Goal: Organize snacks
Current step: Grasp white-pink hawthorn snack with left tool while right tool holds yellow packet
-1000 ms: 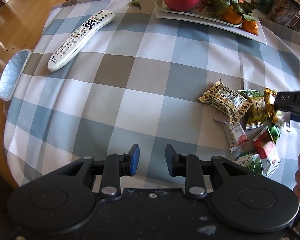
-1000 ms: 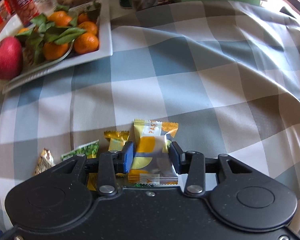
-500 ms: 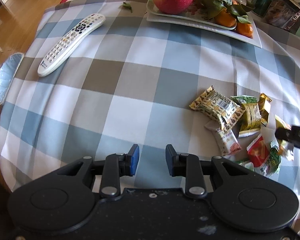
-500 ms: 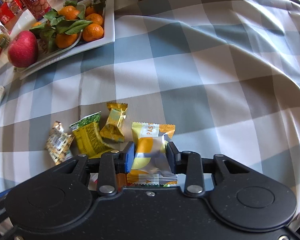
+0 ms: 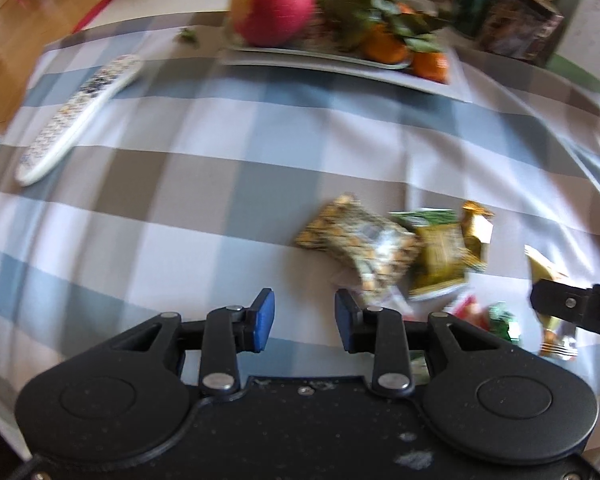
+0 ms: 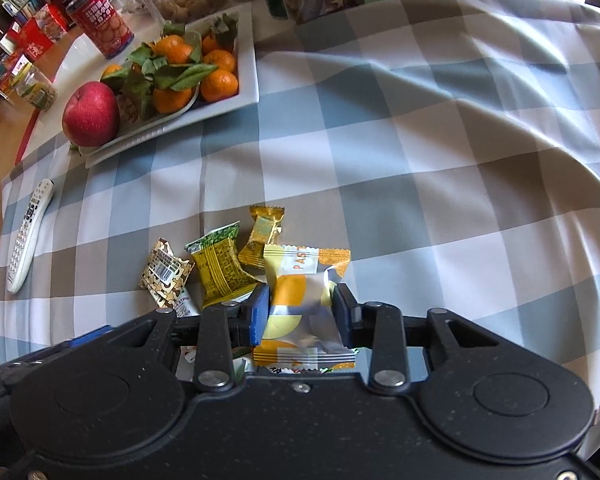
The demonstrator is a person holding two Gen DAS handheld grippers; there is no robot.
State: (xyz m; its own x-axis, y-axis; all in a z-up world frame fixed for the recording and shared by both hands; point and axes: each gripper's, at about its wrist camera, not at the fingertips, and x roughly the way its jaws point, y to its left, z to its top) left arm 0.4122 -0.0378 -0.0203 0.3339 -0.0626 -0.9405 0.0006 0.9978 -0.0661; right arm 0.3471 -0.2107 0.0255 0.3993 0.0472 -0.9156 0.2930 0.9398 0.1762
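Clamped between the blue pads of the right gripper [image 6: 300,308] is a white-and-orange foil snack packet [image 6: 302,280], held above the blue, grey and white checked tablecloth [image 6: 420,160]. At its ten o'clock, a heap of small wrapped snacks [image 6: 216,268] is seen on the cloth. Nothing is held by the left gripper [image 5: 305,320], whose jaws are opening, with a blurred brown patterned packet [image 5: 356,244] at its one o'clock.

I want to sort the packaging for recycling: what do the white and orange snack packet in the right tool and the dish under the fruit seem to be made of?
The white and orange snack packet looks like thin glossy plastic film: it crinkles, catches glints and has crimped, serrated end seals. The dish looks like glazed white ceramic, smooth with a thick, squared rim, though hard plastic cannot be ruled out.
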